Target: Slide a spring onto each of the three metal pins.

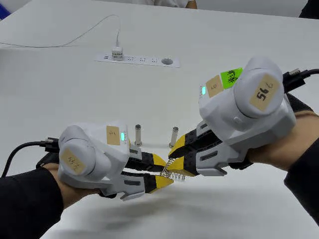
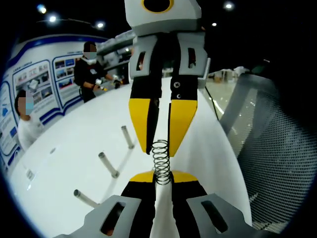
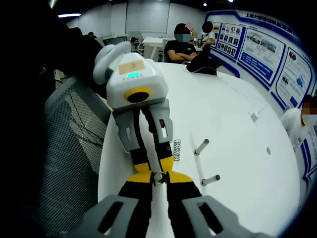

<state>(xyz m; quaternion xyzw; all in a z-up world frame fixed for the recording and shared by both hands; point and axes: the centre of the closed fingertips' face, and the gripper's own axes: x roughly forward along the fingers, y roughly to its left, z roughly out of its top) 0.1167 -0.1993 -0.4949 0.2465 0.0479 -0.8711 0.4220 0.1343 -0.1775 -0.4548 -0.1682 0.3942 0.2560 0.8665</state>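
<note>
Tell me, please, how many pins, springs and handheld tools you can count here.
Upright silver metal pins: 3
Coiled steel wire springs: 2
Yellow-tipped handheld tools, left and right: 2
Total: 7

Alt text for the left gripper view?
A small coil spring stands clamped in the left gripper at the bottom, its far end between the jaws of the right gripper reaching in from the top. Three bare metal pins stand on the white table to the left.

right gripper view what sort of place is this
Probably an open-plan office or showroom: a big white table, blue-trimmed display boards on the wall, a mesh office chair, and seated people behind.
</note>
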